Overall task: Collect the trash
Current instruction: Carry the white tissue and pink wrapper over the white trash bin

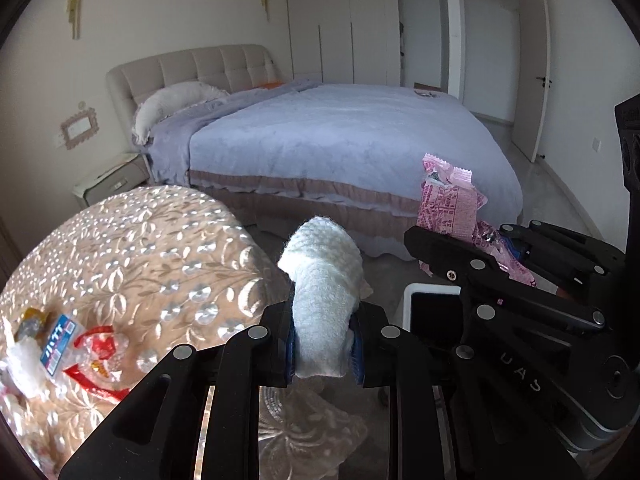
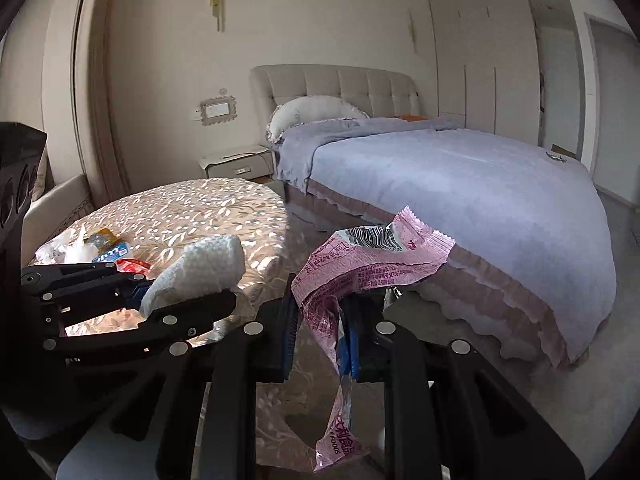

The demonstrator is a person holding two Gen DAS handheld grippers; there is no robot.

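My left gripper is shut on a crumpled white paper towel, held in the air just right of the round table. It also shows in the right wrist view. My right gripper has its jaws apart; a pink snack wrapper hangs against the right finger. That wrapper also shows in the left wrist view. More trash lies on the table: a clear red-and-blue printed wrapper and white tissue, also seen in the right wrist view.
The round table has a shiny floral cover. A white bin with a dark inside stands below my grippers. A bed with a lilac cover lies beyond, a nightstand beside it.
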